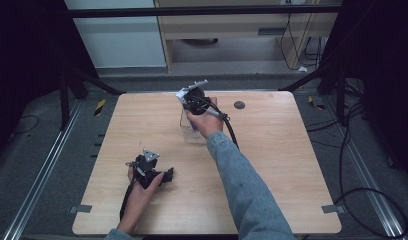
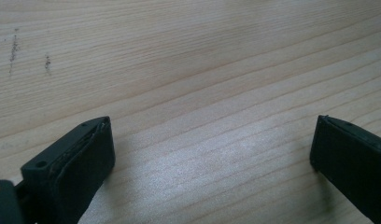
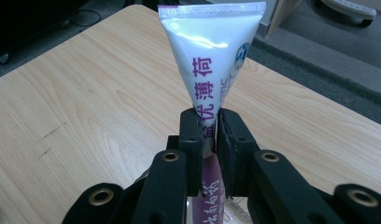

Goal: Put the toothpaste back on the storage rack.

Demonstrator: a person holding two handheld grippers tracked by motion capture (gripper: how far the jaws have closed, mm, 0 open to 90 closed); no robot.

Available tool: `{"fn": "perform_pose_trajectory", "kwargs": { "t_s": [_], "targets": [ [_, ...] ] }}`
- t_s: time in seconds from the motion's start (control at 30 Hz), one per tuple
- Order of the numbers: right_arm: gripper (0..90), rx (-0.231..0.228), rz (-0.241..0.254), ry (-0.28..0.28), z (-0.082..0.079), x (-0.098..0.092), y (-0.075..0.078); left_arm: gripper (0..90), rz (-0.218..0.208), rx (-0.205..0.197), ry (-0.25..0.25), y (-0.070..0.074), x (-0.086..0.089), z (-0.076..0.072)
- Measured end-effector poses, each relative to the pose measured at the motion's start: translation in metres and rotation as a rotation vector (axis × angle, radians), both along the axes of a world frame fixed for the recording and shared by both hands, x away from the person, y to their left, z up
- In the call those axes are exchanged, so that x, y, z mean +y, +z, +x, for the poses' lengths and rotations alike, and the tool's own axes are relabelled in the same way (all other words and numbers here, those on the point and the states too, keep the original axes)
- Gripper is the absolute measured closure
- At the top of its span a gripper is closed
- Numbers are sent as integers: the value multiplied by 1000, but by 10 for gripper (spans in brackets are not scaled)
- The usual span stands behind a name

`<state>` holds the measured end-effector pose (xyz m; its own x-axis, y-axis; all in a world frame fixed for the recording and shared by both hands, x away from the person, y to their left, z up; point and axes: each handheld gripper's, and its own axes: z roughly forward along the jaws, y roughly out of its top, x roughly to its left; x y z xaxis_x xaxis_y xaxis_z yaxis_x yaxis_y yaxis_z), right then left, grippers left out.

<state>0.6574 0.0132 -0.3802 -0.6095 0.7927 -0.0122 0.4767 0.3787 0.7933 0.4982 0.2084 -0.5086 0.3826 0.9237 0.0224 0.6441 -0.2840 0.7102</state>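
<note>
Broadly, took up the middle of the high view as a pale wooden table (image 1: pixel 272 165), with 2 grippers at work and little else on it. Reached from the bottom edge to the upper centre of that frame in a grey-blue sleeve (image 1: pixel 242 185), carrying the right gripper (image 3: pixel 209 126). Clamped there, jaws nearly together, on a white toothpaste tube (image 3: pixel 212 51) with purple lettering, pads pressed on its narrower part. Stood close to upright along its long axis: flat crimped end at the top centre of the right gripper view, cap end lost below the jaws. Hung directly above a clear cup (image 1: pixel 188 134), whose rim glinted at the bottom centre of the right gripper view, just under the jaws.

Judged the coming move to turn on that 1 relation: tube axis vertical, cup straight below, so probably a plain lowering, cap end first. Could not tell whether the cap end had already passed the rim.

Rested meanwhile at the lower left of the high view as the left gripper (image 1: pixel 159 176), well apart from tube and cup, jaws spread wide over bare wood with nothing between them. Counted clearly as the farther hand.

Lay smallest of all, right of the cup, as a dark disc (image 1: pixel 239 105).
</note>
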Motion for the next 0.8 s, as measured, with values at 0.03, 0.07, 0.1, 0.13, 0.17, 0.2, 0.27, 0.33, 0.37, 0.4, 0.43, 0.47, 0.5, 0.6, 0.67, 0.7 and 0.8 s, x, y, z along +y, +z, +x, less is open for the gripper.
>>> {"fn": "perform_pose_trajectory", "kwargs": {
  "t_s": [0.03, 0.07, 0.1, 0.13, 0.17, 0.2, 0.27, 0.33, 0.37, 0.4, 0.43, 0.47, 0.5, 0.6, 0.67, 0.7, 0.8],
  "targets": [
    [800, 0, 3, -1, 0, 0, 0, 0, 0, 0, 0, 0, 0, 0],
    [799, 0, 4, -1, 0, 0, 1, 0, 0, 0, 0, 0, 0, 0],
    [798, 1, 5, 1, -1, -1, 1, 0, 0, 0, 0, 0, 0, 0],
    [796, 1, 7, 0, -1, -1, 1, 0, 0, 0, 0, 0, 0, 0],
    [795, -3, 5, 1, -1, -1, 1, 0, 0, 0, 0, 0, 0, 0],
    [793, -2, 8, 1, -1, -1, 2, 0, 0, 0, 0, 0, 0, 0],
    [789, -5, 9, 1, -2, -1, 2, 0, 0, 0, 0, 0, 0, 0],
    [787, -3, 10, 3, -2, -2, 3, 0, 0, 0, 0, 0, 0, 0],
    [787, -5, 11, 2, -3, -2, 3, 0, 0, 0, 0, 0, 0, 0],
    [787, -4, 14, 3, -3, -2, 4, 0, 0, 0, 0, 0, 0, 0],
    [786, -5, 14, 3, -3, -3, 4, 0, 0, 0, 0, 0, 0, 0],
    [786, -4, 14, 4, -4, -3, 4, 0, 0, 0, 0, 0, 0, 0],
    [786, -5, 14, 5, -4, -3, 4, 0, 0, 0, 0, 0, 0, 0],
    [785, -3, 15, 5, -6, -4, 4, 0, 0, 0, 0, 0, 0, 0],
    [784, -5, 14, 4, -6, -5, 4, 0, 0, 0, 0, 0, 0, 0],
    [784, -5, 14, 5, -6, -6, 4, 0, 0, 0, 0, 0, 0, 0],
    [784, -4, 19, 1, -7, -8, 4, 0, 0, 0, 0, 0, 0, 0]
  ]
}}
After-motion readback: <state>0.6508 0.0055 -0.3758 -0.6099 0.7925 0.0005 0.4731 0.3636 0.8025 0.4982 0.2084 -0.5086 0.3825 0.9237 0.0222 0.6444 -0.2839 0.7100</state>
